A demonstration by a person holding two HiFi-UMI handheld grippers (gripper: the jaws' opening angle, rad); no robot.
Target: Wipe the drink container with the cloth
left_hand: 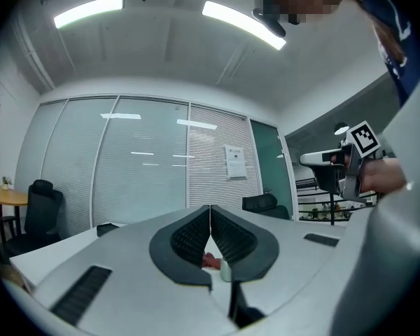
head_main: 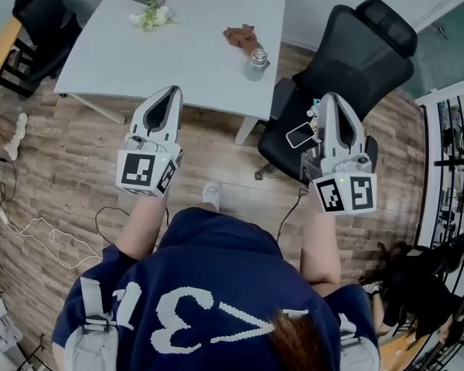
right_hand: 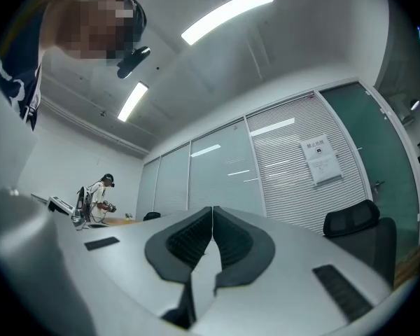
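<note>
Since wiping hasn't begun, left gripper (head_main: 170, 93) & right gripper (head_main: 329, 99) are held off the table (head_main: 193, 14), jaws pressed together, empty; drink container (head_main: 256, 64) is set at table's near edge, cloth (head_main: 241, 35) further in.

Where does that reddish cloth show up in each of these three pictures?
Head view: cloth on the white table, upper centre, beside the drink container.
Left gripper view: red speck low centre, through the gap under the jaw tips.
Right gripper view: not in it.
Shared landmark: black office chair.
</note>
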